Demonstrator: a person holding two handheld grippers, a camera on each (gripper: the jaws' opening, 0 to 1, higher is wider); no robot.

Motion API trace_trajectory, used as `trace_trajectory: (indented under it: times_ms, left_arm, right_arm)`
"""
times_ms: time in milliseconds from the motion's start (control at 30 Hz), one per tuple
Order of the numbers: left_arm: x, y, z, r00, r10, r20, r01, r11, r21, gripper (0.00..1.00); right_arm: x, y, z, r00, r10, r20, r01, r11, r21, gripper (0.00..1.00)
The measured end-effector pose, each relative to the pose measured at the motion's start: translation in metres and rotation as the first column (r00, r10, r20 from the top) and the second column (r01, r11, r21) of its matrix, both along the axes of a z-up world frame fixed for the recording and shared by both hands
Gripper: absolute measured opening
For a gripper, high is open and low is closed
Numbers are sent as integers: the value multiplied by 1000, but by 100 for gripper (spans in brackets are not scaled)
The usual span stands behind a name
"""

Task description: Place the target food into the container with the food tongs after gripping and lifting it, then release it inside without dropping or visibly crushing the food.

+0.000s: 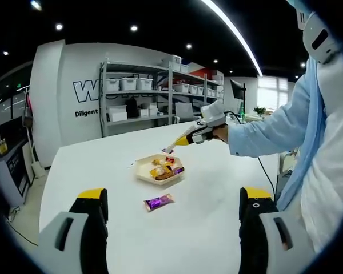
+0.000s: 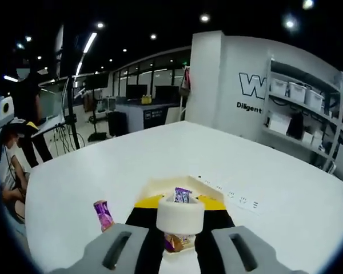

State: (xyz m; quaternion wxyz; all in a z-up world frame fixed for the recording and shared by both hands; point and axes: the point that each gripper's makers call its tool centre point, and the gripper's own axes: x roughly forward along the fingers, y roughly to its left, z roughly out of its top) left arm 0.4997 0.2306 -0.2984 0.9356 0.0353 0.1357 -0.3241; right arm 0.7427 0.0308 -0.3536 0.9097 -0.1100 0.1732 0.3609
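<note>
You are hovering the right gripper, its tongs clenched on a purple-wrapped snack, over the shallow cream paper tray, your left gripper gaping wide, and releasing off-centre risks dropping it on the white table.

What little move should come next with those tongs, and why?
Probably lower the right hand-held gripper slightly and ease the food tongs open. Their tip seems to hold a purple-wrapped snack just above the container, which already has snacks in it, so a short, low release should avoid a drop.
</note>
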Motion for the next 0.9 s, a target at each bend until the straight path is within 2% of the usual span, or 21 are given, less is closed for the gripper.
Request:
trace_trajectory:
  times_ms: [433, 900]
  left_arm:
    - [1, -1, -1, 1000, -1, -2, 1, 1000, 1, 93]
    - [2, -4, -1, 1000, -2, 0, 2, 1000, -6, 92]
  right_arm:
    - [-5, 8, -2, 999, 34, -8, -34, 999, 1, 12]
    - [-42, 39, -20, 985, 170, -33, -171, 985, -26, 13]
